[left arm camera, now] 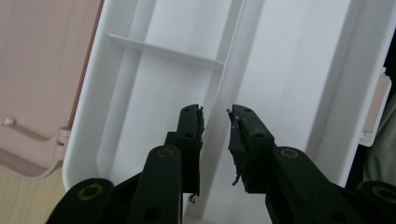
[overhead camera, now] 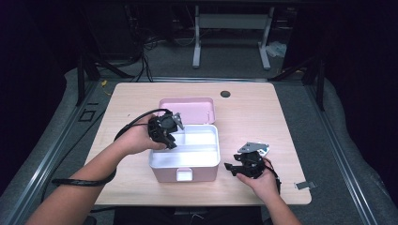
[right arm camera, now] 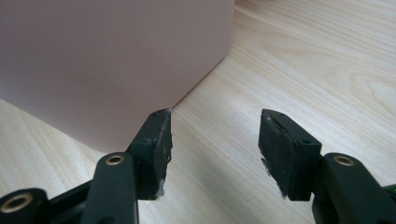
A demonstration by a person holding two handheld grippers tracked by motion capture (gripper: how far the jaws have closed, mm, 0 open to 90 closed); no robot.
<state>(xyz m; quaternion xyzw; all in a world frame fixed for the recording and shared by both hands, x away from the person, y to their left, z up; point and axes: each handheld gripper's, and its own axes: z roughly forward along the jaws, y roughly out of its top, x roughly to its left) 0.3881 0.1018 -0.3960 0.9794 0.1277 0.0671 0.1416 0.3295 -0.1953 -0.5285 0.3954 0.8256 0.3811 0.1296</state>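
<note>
No readable text, label, brand, number or sign appears on anything here.

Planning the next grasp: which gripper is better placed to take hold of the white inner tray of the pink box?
Left. The left gripper hangs inside the pink box, jaws straddling the divider of its white tray. The right gripper rests on the table beside the box, open.

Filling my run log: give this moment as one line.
left gripper: open, astride lunch box divider | right gripper: open, beside box on table | lid: open
</note>
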